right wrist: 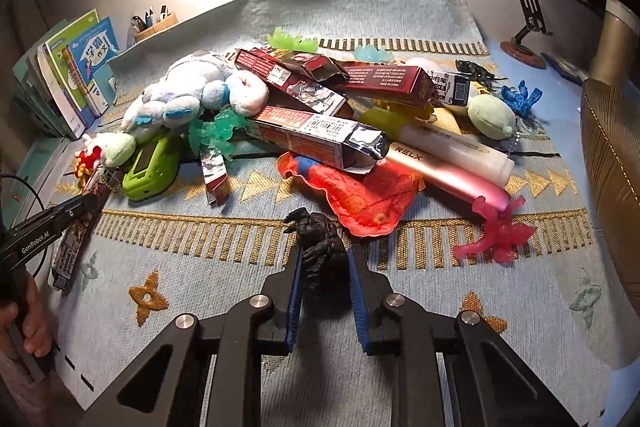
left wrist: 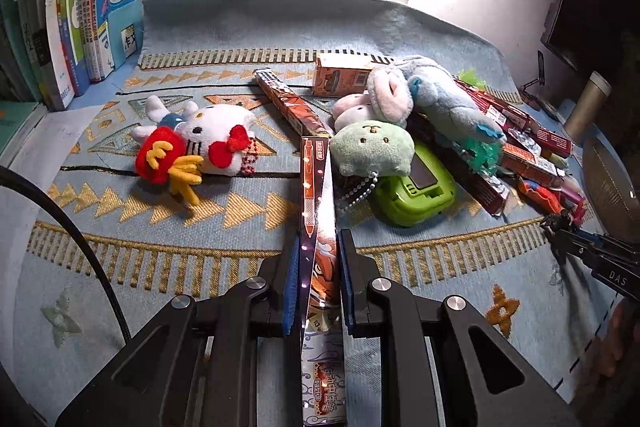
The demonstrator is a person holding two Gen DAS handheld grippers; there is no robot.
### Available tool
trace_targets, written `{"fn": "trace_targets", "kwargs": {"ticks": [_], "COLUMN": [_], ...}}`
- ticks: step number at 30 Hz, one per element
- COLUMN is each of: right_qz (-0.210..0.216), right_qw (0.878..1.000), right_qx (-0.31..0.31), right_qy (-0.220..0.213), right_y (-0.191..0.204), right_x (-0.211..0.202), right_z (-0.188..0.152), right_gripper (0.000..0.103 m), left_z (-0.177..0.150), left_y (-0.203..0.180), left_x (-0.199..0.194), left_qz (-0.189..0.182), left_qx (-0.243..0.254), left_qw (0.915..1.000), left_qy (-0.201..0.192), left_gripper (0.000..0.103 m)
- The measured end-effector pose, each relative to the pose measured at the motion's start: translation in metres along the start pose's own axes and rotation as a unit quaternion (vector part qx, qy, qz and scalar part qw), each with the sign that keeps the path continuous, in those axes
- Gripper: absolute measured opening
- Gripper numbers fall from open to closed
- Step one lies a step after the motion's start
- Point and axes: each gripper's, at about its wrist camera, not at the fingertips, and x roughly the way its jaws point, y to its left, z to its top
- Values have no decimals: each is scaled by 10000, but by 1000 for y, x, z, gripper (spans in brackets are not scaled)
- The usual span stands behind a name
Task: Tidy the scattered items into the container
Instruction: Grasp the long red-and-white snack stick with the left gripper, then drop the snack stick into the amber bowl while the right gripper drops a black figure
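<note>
— What did each hand have?
— The left gripper pinched a long pen box printed with pens. The right gripper clamped a dark monster figure; beyond it lay a pink "RELX" stick.

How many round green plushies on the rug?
2. One green plushie at the pile's right edge, near the blue figure; second green plushie at its left, against the green gadget. More may be buried.
</note>
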Motion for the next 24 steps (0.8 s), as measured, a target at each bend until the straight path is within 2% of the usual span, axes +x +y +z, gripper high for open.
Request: {"fn": "trace_targets", "kwargs": {"ticks": [5,10,13,16,18,21,24], "right_qz": [315,258,-23,-341,-767,-1344,-1390], "right_qw": [9984,9945,9879,9731,9598,9424,9346], "right_qx": [331,661,1007,1554,1940,2442,2867], "right_qy": [-319,-767,-1178,-1665,-1880,-1849,-1580], "right_y": [-15,-46,-72,-112,-142,-186,-224], "right_x": [-36,-79,-115,-159,-185,-203,-202], "right_z": [-6,-9,-10,-10,-13,-20,-27], "right_gripper": [21,21,21,21,21,21,21], "left_z": [-2,13,30,49,60,70,69], "left_y": [-21,-62,-102,-152,-187,-245,-299], "left_x": [-29,-59,-71,-75,-72,-58,-36], "left_qz": [-505,-937,-1174,-1605,-1920,-2412,-2760], "left_qx": [-45,163,493,870,1081,1364,1676], "left_qw": [9987,9947,9904,9814,9739,9602,9464], "left_qy": [-107,-378,-536,-591,-548,-351,-43], "left_gripper": [15,15,15,15,15,15,15]}}
